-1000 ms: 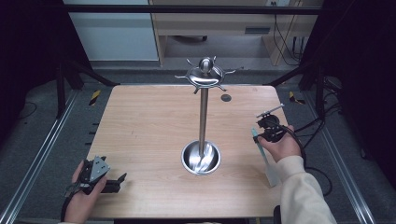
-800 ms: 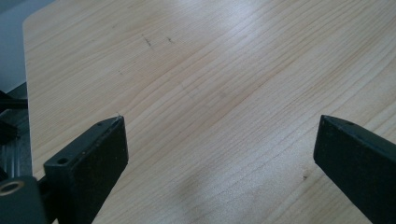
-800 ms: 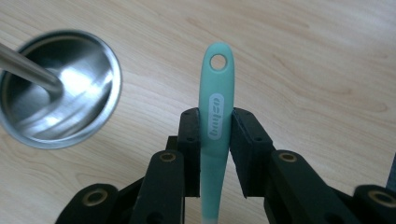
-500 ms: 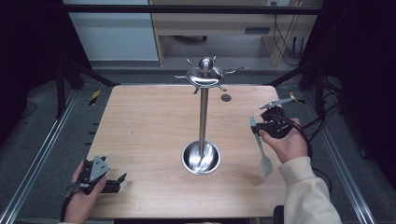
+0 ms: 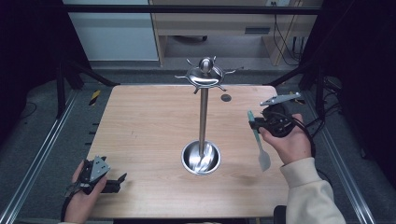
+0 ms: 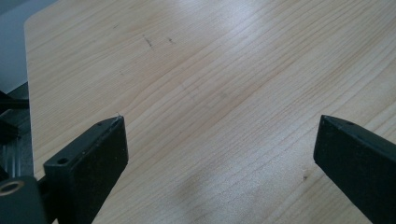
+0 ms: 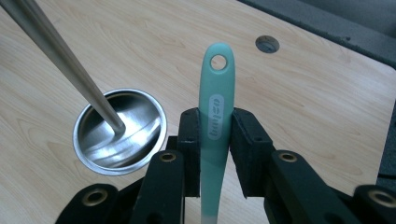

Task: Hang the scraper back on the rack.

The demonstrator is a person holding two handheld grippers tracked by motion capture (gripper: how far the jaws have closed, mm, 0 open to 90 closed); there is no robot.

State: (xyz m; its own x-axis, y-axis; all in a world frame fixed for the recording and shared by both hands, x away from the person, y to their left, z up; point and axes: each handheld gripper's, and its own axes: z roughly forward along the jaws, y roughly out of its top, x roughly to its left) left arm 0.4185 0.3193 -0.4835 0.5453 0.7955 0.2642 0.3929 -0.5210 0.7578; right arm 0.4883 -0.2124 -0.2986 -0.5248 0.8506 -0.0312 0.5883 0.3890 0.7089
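A: Right gripper (image 7: 215,140), its own view: jaws clamped on the mint-green plastic utensil handle w/ hanging hole (image 7: 215,116), near the polished steel rack w/ round dished base (image 7: 119,130).

B: High view adds the utensil's pale translucent head (image 5: 264,158), held above the light wood-grain table (image 5: 149,121), right of the rack.

A: Left gripper (image 6: 219,140)?

B: Jaws wide, holding nothing, over bare wood at the table's near-left corner.

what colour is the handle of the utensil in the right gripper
Mint green handle, clearest in the right gripper view.
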